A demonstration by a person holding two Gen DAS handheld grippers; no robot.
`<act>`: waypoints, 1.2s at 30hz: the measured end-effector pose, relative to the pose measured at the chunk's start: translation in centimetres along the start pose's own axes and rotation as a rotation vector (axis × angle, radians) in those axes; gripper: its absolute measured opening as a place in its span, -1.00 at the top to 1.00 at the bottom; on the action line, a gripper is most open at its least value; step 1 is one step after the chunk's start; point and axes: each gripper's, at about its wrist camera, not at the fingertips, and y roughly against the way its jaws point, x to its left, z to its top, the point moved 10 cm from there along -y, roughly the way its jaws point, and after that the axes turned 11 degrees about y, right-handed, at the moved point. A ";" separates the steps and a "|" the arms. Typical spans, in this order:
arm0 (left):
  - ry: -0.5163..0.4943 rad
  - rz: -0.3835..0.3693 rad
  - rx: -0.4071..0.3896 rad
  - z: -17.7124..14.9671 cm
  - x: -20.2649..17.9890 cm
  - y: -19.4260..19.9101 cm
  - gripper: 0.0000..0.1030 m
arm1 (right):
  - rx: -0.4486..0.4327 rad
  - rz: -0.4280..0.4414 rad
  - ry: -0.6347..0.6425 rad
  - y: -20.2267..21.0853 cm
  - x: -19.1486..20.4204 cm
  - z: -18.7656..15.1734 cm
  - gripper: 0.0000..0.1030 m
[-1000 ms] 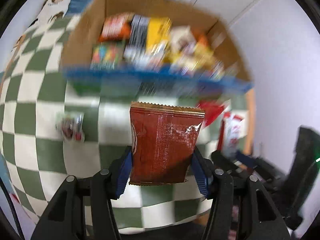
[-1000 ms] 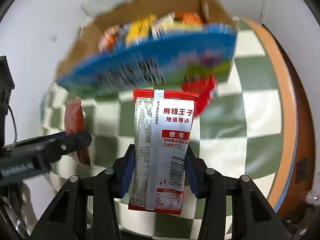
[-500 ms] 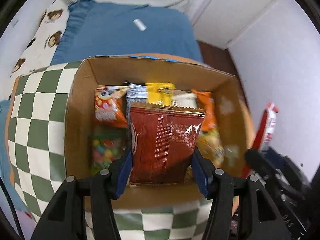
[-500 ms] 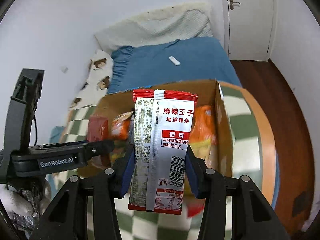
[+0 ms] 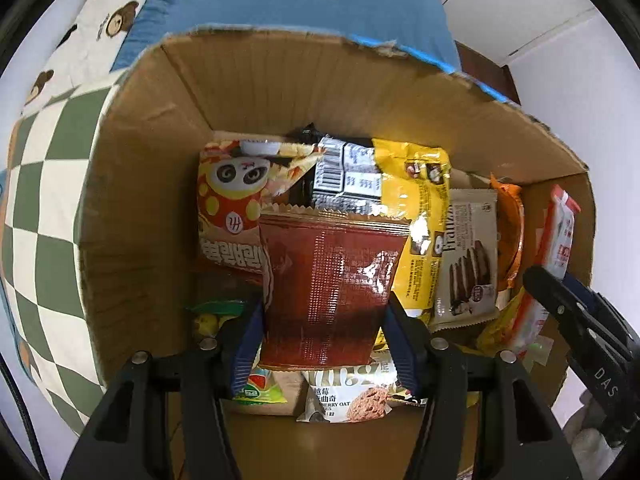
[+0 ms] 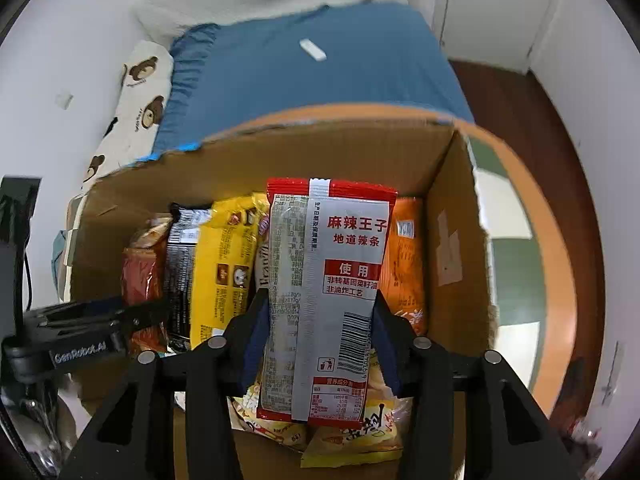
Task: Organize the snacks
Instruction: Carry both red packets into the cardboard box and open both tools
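Note:
My left gripper hangs over the open cardboard box, its jaws opening, its pads still against a dark red snack packet that stands upright between them. The right gripper is over the same box, jaws opening too, pads still touching a red and silver spicy-strip packet. Several snacks fill the box: a panda packet, a yellow bag, a wafer pack, an orange bag. Each gripper shows at the edge of the other's view.
The box stands on a round table with a green and white checked cloth and an orange rim. Behind it is a bed with a blue sheet and a bear-print pillow. Dark wooden floor lies to the right.
Both grippers have travelled from in front of the box to above its inside, each carrying its packet. The box now fills both views and the left gripper has come lower into it.

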 end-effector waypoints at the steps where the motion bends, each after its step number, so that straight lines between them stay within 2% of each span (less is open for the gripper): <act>1: 0.005 0.005 -0.008 0.1 0.1 -0.1 -0.14 | 0.013 0.006 -0.007 -0.8 -0.3 0.0 -0.21; 2: 0.008 0.015 -0.017 0.3 0.3 -0.1 -0.26 | 0.021 0.006 -0.009 -1.3 -0.5 0.1 -0.47; 3: 0.007 0.017 -0.026 0.4 0.2 0.0 -0.48 | 0.024 -0.006 -0.006 -1.3 -0.7 0.1 -0.68; 4: 0.005 0.017 -0.029 0.4 0.2 0.1 -0.61 | 0.023 -0.011 -0.004 -1.1 -0.7 -0.3 -0.74; 5: 0.004 0.025 -0.033 0.5 0.2 0.2 -0.83 | 0.021 -0.011 -0.006 -1.0 -0.6 -0.4 -0.79; 11: -0.017 0.021 -0.069 -0.1 -0.4 1.6 -0.87 | 0.005 -0.024 -0.010 0.3 -0.6 -0.8 -0.86; 19: -0.063 0.065 -0.189 -2.4 0.0 4.8 -0.87 | -0.021 -0.081 0.032 2.6 0.1 -2.7 -0.87; 24: -0.080 0.085 -0.246 -4.3 0.9 6.2 -0.87 | -0.055 -0.077 0.043 4.1 0.9 -4.2 -0.87; 30: -0.082 0.070 -0.316 -6.6 1.2 8.4 -0.87 | -0.109 -0.081 0.060 6.2 1.9 -6.0 -0.87; 36: -0.104 0.061 -0.412 -9.0 1.3 11.9 -0.87 | -0.210 -0.108 0.083 10.5 2.8 -8.1 -0.87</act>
